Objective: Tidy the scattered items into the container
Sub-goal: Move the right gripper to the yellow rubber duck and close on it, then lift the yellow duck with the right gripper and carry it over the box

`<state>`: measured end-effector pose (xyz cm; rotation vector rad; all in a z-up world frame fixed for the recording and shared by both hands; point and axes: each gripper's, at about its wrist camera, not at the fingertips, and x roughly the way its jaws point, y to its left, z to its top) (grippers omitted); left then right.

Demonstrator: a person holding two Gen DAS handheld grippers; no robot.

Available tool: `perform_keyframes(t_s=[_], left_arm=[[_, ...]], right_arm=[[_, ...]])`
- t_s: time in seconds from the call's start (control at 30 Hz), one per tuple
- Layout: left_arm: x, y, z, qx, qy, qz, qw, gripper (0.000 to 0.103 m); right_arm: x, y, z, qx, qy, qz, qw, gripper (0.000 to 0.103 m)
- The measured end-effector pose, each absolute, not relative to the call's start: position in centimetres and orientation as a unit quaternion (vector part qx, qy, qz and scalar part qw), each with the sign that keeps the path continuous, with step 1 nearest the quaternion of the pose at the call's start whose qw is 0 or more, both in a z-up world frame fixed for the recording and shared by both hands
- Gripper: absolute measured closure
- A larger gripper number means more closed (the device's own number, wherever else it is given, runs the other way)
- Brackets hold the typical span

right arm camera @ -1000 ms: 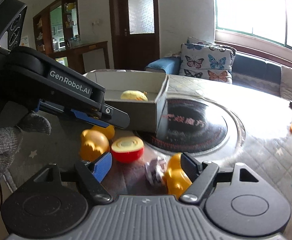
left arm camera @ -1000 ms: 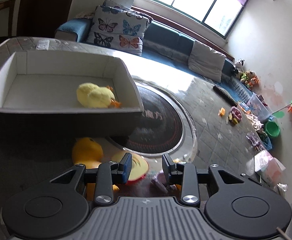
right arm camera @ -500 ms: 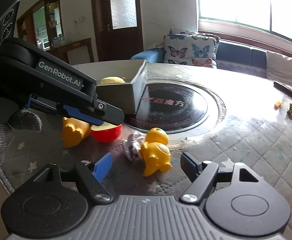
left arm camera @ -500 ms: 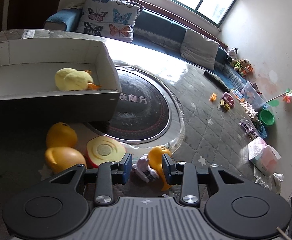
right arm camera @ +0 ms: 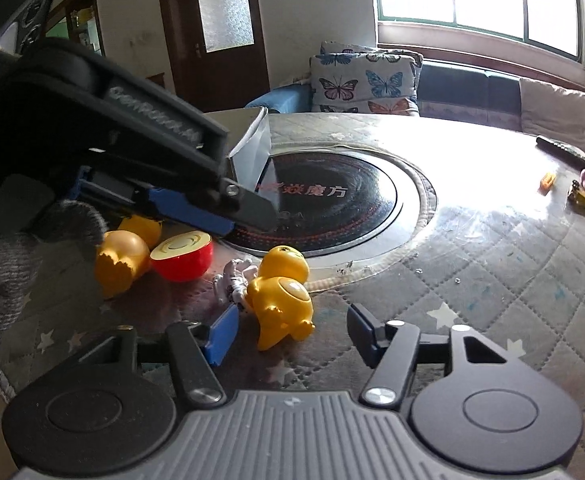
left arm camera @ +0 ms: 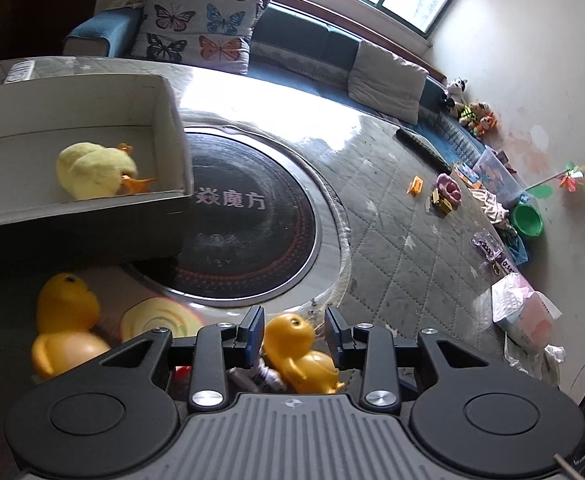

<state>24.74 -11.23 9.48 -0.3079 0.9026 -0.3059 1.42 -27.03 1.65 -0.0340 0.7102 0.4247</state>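
A white cardboard box [left arm camera: 172, 128] stands on the table with a yellow plush duck [left arm camera: 92, 170] inside. A small orange rubber duck [left arm camera: 296, 350] lies on its side between the fingers of my left gripper [left arm camera: 294, 330], which is open and hovers above it. It also shows in the right wrist view [right arm camera: 280, 292], just ahead of my open, empty right gripper [right arm camera: 292, 330]. A small pale toy [right arm camera: 234, 278] lies against it. A larger orange duck [left arm camera: 62, 326] and a red half-ball toy [right arm camera: 182, 254] lie left of it. The left gripper [right arm camera: 248, 216] shows from the side there.
A round black cooktop [left arm camera: 248, 224] is set into the quilted table [left arm camera: 392, 248]. Small toys [left arm camera: 444, 196] and a remote [left arm camera: 422, 150] lie at the far right. A sofa with butterfly cushions [left arm camera: 200, 28] is behind the table.
My left gripper has moved right and down over the small orange duck, which now sits between its fingers. My right gripper has drawn back from that duck and turned right.
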Motion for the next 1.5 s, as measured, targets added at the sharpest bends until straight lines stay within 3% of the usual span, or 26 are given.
perform_keyframes(t_s=[0.13, 0.67, 1.5], left_arm=[[25.7, -11.8, 9.1, -0.146, 0.439, -0.153, 0.873, 0.067], [27.1, -12.5, 7.3, -0.138, 0.464, -0.154, 0.861, 0.067], [27.4, -12.2, 6.3, -0.150, 0.470, -0.162, 0.855, 0.068]], right_arm=[[1.7, -26.9, 1.4, -0.015, 0.349, 0.206, 0.914, 0.046], [2.5, -26.9, 0.5, -0.006, 0.367, 0.213, 0.905, 0.067], [2.4, -26.8, 1.0, -0.008, 0.362, 0.218, 0.906, 0.070]])
